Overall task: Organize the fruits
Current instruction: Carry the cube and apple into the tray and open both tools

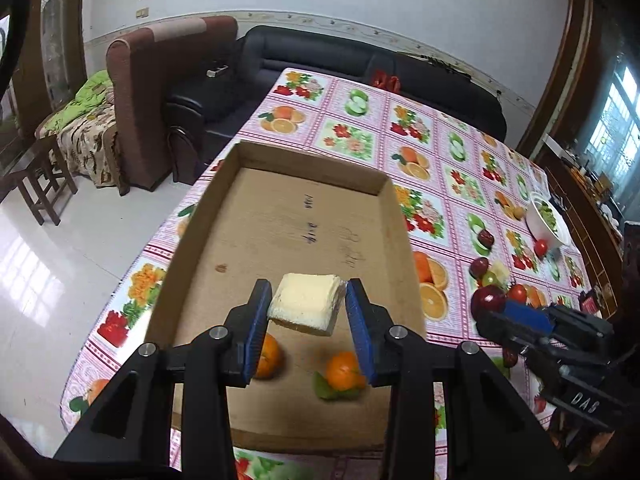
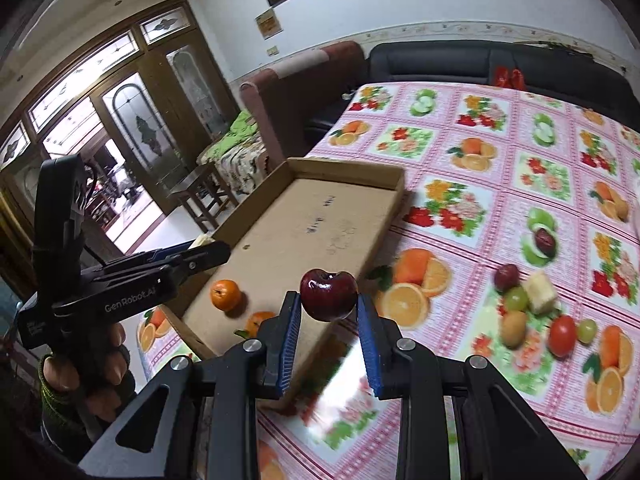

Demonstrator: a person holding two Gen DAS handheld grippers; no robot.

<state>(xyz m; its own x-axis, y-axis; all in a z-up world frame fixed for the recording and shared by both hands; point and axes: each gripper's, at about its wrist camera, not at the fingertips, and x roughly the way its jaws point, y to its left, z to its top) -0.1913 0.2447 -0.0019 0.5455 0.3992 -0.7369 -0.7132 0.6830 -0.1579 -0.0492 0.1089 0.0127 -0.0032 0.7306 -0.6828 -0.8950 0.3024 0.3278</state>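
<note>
Two loads are mid-carry: your left gripper (image 1: pixel 307 312) pinches a pale cake-like block (image 1: pixel 305 303) above the cardboard tray (image 1: pixel 200 216), your right gripper (image 2: pixel 329 336) pinches a red apple (image 2: pixel 329 295) beside the tray's right wall. Next, lower each beyond the two oranges (image 1: pixel 343 368) and spread the jaws.

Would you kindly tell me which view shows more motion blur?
Right wrist view: the tablecloth is smeared, worst just below the tongs gripping the dark red apple. Left wrist view: sharper, with the pale cake piece and cardboard tray crisp.
</note>
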